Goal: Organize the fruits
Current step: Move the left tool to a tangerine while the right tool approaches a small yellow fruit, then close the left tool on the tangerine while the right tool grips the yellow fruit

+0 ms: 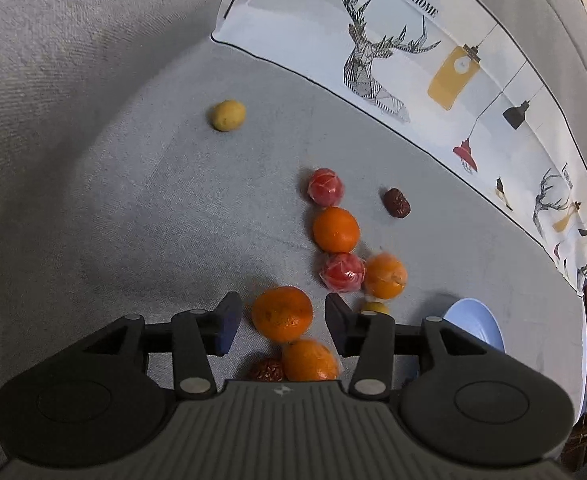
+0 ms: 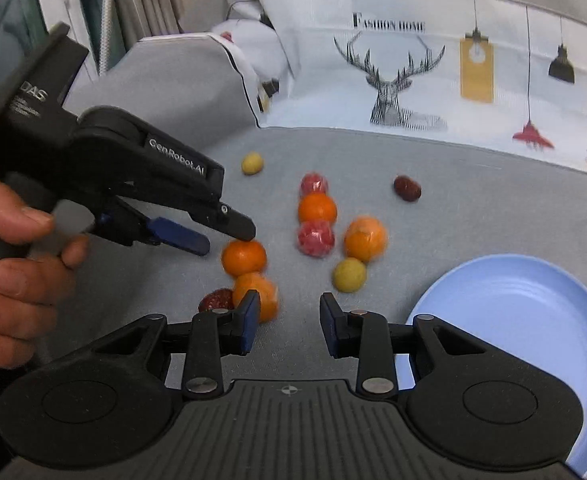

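Listing items on a grey sofa seat [image 1: 133, 220], backed by a printed cushion [image 2: 413, 80] with deer and lamp motifs.

Fruit, loose on the seat: one orange [image 1: 282, 319] lying between the left gripper's [image 1: 279, 322] fingers [image 1: 227, 320], which stand apart with gaps on both sides, pads not pressing it. A second orange [image 1: 310, 361], wrapped in clear film, touching the first on the near side, with a dark red date [image 1: 267, 371] just beside it. Further out, a column of a red wrapped fruit [image 1: 325, 187], a bare orange [image 1: 335, 229] and another red wrapped fruit [image 1: 342, 272], with one more film-wrapped orange [image 1: 385, 275] alongside. One small yellow fruit [image 2: 349, 275] near that group; another [image 1: 226, 115] well apart toward the sofa arm. A second date [image 1: 396, 202] lies alone near the cushion.

Blue plate [image 2: 533, 300]: on the seat at the right, nothing visible on it.

Right gripper [image 2: 289, 326]: fingers partly open, holding nothing, above bare fabric between the fruit and the plate. A hand [image 2: 21, 264] grips the left gripper's handle.
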`<action>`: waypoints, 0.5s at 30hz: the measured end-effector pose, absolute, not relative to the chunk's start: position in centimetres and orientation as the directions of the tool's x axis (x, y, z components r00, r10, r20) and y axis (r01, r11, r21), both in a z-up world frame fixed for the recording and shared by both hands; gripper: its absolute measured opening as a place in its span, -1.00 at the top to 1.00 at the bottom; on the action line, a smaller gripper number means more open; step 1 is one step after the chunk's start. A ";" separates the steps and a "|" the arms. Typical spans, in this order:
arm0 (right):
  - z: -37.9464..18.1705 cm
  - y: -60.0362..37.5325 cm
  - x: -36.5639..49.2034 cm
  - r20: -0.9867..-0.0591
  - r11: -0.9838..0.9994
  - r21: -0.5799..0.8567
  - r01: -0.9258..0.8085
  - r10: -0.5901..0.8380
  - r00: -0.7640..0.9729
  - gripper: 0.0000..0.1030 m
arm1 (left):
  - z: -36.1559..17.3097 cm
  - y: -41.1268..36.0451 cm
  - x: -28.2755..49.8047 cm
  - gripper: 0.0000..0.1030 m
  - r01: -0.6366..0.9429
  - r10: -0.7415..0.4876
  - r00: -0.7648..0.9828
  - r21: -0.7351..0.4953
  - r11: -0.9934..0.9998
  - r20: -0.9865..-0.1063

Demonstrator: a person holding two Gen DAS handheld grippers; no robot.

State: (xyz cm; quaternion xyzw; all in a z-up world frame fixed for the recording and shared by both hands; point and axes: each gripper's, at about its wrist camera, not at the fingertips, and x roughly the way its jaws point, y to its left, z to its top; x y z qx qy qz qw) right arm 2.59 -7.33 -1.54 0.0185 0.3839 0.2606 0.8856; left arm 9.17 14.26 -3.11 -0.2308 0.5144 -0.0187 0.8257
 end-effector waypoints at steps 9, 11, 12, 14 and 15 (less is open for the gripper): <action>-3.2 -7.7 5.7 -0.681 0.920 0.210 -0.332 0.381 0.625 0.18 | -3.8 13.2 9.9 -0.05 -0.184 -0.267 0.446 -0.380 0.907 -0.854; -3.5 -7.2 6.2 -0.677 0.923 0.182 -0.340 0.369 0.637 0.18 | -3.9 12.9 10.0 -0.05 -0.178 -0.267 0.443 -0.376 0.909 -0.856; -3.8 -6.9 6.3 -0.679 0.925 0.163 -0.344 0.358 0.641 0.18 | -3.9 12.8 10.1 -0.04 -0.176 -0.266 0.440 -0.373 0.911 -0.858; -4.5 -6.5 6.9 -0.694 0.931 0.136 -0.339 0.333 0.638 0.18 | -4.0 12.6 10.1 -0.04 -0.173 -0.262 0.434 -0.365 0.915 -0.862; -5.0 -6.3 7.2 -0.706 0.936 0.123 -0.330 0.317 0.633 0.18 | -4.0 12.5 10.1 -0.04 -0.171 -0.258 0.430 -0.359 0.918 -0.865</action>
